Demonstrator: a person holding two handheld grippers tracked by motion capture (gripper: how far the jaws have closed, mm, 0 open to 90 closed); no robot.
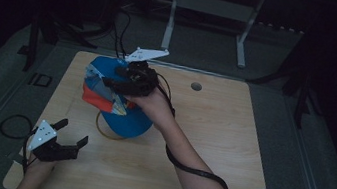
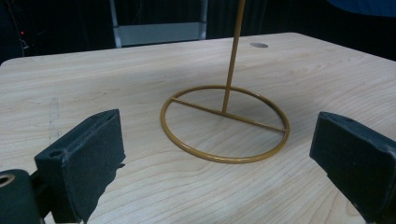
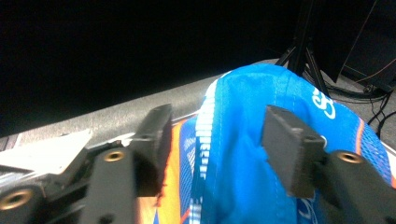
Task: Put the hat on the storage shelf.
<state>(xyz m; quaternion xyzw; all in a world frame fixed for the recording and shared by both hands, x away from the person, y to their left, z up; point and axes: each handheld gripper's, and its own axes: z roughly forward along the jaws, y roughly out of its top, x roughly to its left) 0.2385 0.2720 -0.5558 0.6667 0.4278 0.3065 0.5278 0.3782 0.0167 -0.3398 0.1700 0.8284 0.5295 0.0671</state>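
The cap (image 1: 123,113) sits over the top of the wire stand (image 2: 224,122), whose ring base rests on the tabletop (image 1: 208,156), so the hanging looks nearly done; what seems left is letting go and drawing back. The right gripper (image 1: 130,81) is at the cap above the stand, jaws spread around a fold of blue cloth, whether pinching it I cannot tell. The left gripper (image 1: 72,135) waits released, beside the stand's base. No containers here
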